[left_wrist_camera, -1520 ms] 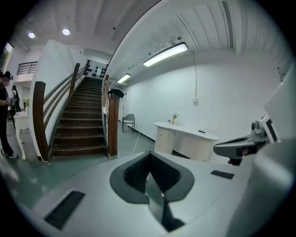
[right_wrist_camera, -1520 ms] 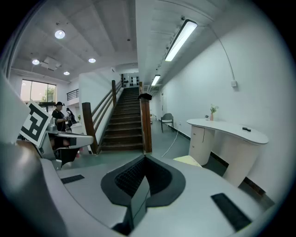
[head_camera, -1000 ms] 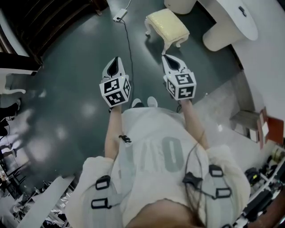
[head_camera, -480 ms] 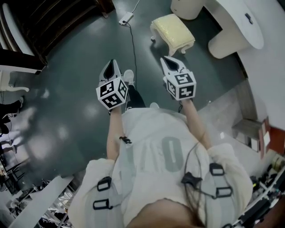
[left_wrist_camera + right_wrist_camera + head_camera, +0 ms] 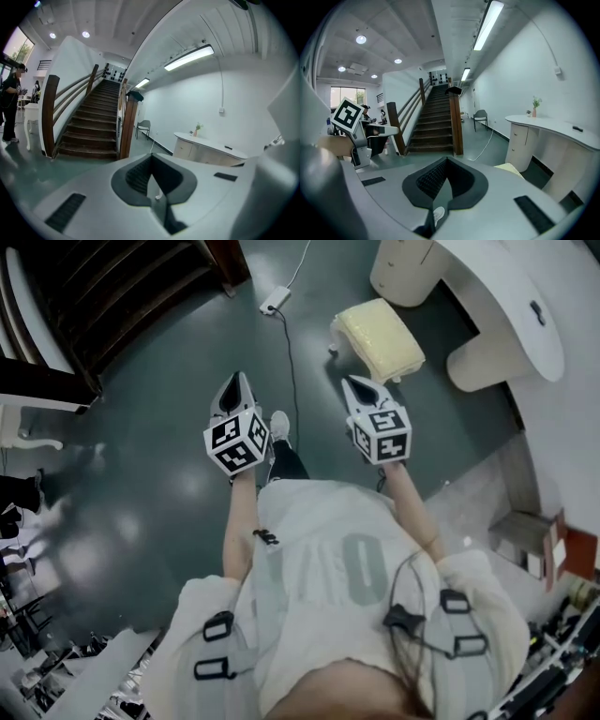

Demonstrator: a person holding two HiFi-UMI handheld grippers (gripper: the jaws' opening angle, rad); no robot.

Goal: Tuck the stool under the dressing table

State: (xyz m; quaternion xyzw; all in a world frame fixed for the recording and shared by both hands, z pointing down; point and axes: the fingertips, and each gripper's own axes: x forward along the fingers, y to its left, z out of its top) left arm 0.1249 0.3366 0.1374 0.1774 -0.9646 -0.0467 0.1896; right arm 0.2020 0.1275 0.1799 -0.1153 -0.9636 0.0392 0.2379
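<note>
Cream-cushioned, the stool (image 5: 380,337) is found on the dark floor (image 5: 159,427), just outside the gap between the two pedestals of the dressing table (image 5: 511,296) and not yet tucked in. Compared with a second ago, it is shown lower and larger in the head view, so ground has been covered towards it. The left gripper (image 5: 234,381) and right gripper (image 5: 353,383) are held out ahead, each with jaws pressed together and nothing between them. The stool is not yet touched. The approach is judged nearly done; the push remains, and the cable (image 5: 292,362) is best avoided.
</note>
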